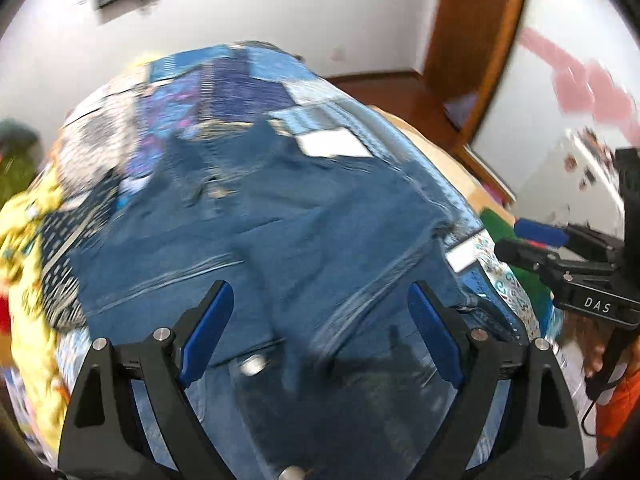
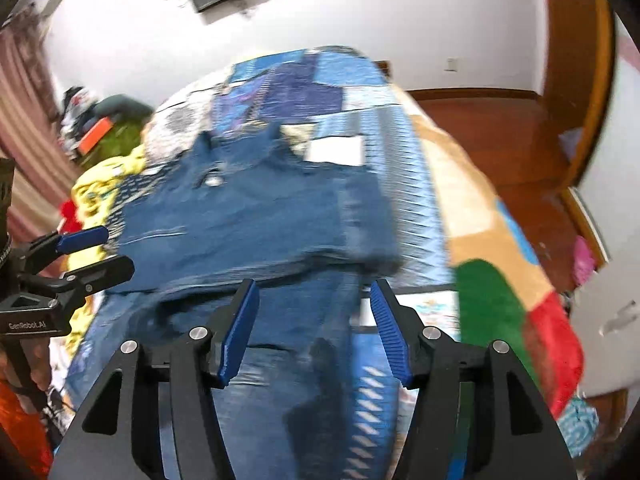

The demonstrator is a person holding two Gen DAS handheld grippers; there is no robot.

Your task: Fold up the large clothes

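Jeans (image 1: 256,240) of blue denim are spread flat on a bed, and both tools are held above them. In the left wrist view, the left gripper (image 1: 320,320) is seen with its jaws spread wide; nothing is clamped between the blue pads (image 1: 208,332), and only denim is seen in the gap. In the right wrist view, the right gripper (image 2: 314,320) is seen with its jaws parted about halfway, and no cloth is pinched by them; a folded edge of the jeans (image 2: 256,216) is seen just past the fingertips, towards twelve o'clock. A metal button (image 1: 252,364) is seen on the denim between the left jaws. Under the jeans, a patchwork quilt (image 1: 240,84) in blues and white is spread. A yellow patterned cloth (image 1: 28,248) is bunched at nine o'clock of the jeans in the left view. At three o'clock in the right view, a tan blanket (image 2: 460,184) with green and red patches is draped over the bed's edge. Both views are blurred.
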